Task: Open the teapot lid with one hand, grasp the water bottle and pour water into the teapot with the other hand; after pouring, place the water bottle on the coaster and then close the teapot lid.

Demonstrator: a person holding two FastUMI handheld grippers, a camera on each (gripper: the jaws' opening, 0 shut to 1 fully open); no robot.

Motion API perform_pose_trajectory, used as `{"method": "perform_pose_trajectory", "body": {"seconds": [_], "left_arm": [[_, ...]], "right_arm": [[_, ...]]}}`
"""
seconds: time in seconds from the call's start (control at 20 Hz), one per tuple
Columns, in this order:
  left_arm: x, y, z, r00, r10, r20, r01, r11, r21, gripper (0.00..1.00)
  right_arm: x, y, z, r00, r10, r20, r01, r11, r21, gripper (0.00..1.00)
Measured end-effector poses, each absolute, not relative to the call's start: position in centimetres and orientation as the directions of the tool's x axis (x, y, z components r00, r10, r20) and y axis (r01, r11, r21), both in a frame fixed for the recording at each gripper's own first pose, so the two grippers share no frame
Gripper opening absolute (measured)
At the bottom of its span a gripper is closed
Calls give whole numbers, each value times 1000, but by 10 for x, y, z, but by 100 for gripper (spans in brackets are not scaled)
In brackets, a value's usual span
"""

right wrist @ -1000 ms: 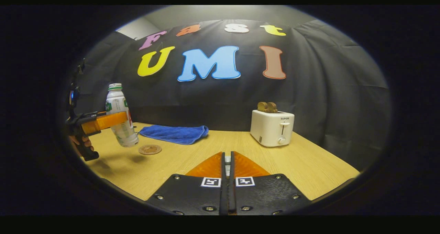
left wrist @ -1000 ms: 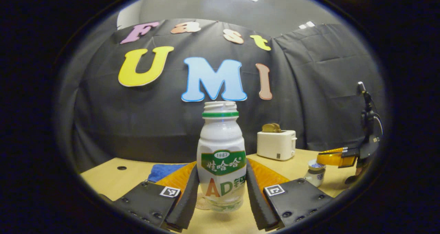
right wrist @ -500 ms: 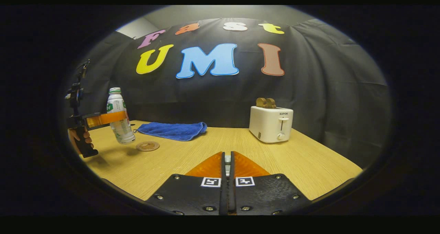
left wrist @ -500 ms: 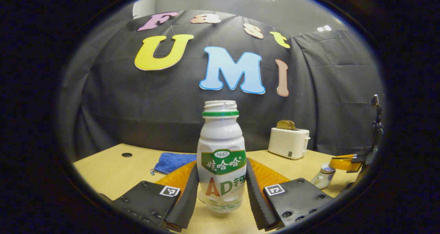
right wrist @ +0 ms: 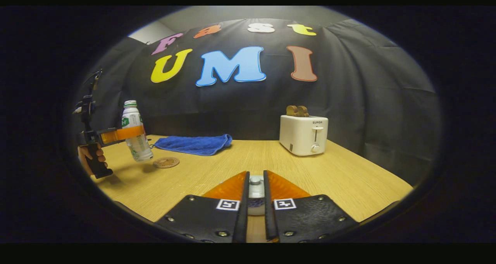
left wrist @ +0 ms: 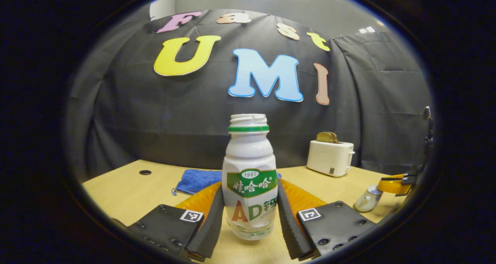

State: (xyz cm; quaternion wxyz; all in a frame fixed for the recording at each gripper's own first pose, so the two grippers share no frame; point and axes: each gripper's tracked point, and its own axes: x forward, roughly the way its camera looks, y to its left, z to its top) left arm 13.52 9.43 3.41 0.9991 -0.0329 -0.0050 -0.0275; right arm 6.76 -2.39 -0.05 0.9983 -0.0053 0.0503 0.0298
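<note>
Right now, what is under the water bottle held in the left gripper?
The water bottle, clamped in the left gripper, hangs above bare table, just beside the coaster. Its base is not on the coaster yet.

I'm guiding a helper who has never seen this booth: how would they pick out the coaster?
Start at the wooden table and find the blue towel along its back edge. The coaster lies flat just in front of the towel's left end, beside the water bottle held in the left gripper. It is the one small, round, brown disc there.
</note>
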Motion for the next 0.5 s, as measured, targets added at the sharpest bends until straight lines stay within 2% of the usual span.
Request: {"method": "perform_pose_trajectory", "body": {"seconds": [0.05, 0.1, 0.15, 0.2, 0.25, 0.3, 0.4, 0.5], "left_arm": [[140, 96, 35, 999, -49, 8, 50, 997, -51, 77], [144, 97, 35, 999, -47, 4, 47, 998, -47, 74], [148, 97, 35, 999, -49, -1, 49, 997, -63, 74], [154, 97, 34, 998, -59, -7, 58, 994, -90, 79], [161, 97, 30, 998, -66, -17, 64, 992, -112, 74], [169, 100, 24, 998, -61, -29, 57, 992, -114, 74], [185, 109, 14, 998, -35, -55, 30, 996, -87, 78], [195, 108, 8, 997, -39, -64, 35, 997, -75, 77]], "right_arm": [[65, -23, 3, 995, 59, -81, -60, 998, -14, 34], [62, -24, 7, 997, 50, -57, -51, 998, -22, 43], [57, -21, 10, 998, 52, -38, -53, 998, -28, 49], [52, -16, 13, 998, 63, -21, -64, 997, -34, 49], [49, -12, 13, 997, 74, -11, -74, 996, -42, 55], [47, -9, 16, 997, 79, 3, -78, 995, -56, 57], [47, -7, 17, 996, 88, 12, -87, 993, -75, 56], [49, -6, 12, 995, 95, -6, -95, 993, -74, 56]]}}
